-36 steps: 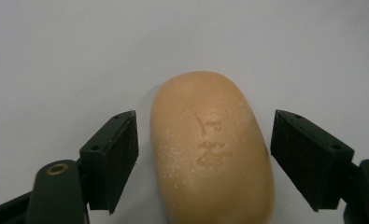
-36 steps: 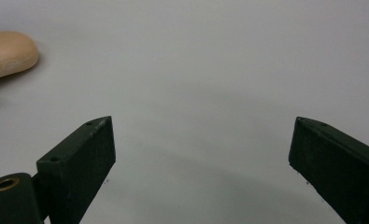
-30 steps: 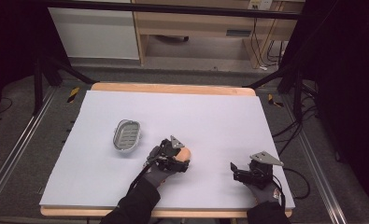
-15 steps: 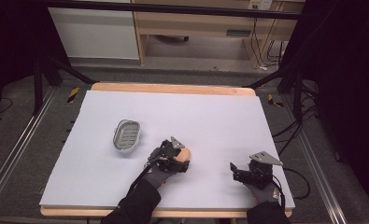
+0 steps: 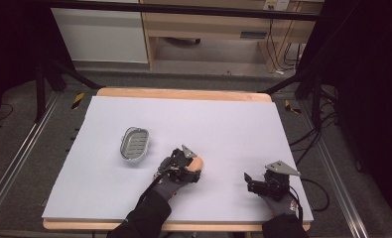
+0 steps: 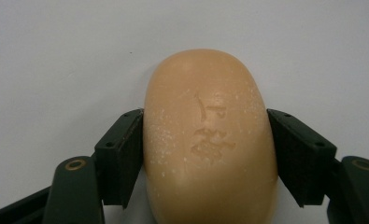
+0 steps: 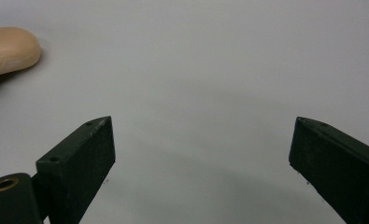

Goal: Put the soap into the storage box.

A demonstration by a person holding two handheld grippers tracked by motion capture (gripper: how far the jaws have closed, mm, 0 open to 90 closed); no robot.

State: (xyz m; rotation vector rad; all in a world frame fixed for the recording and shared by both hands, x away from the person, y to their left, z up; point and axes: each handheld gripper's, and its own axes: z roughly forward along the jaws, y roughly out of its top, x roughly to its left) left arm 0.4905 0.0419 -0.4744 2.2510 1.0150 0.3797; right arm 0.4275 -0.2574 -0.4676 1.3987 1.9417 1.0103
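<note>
The left tongs (image 6: 205, 154) clamp a tan soap bar (image 6: 210, 140) whose near end is cut off below, its stamped mark illegible, while the right tongs (image 7: 201, 163) stand wide apart over the tabletop (image 7: 196, 70).

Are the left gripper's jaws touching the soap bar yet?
Touching. In the left gripper view, both black jaws of the left gripper press flush against the sides of the tan soap bar, with no gap on either side.
</note>
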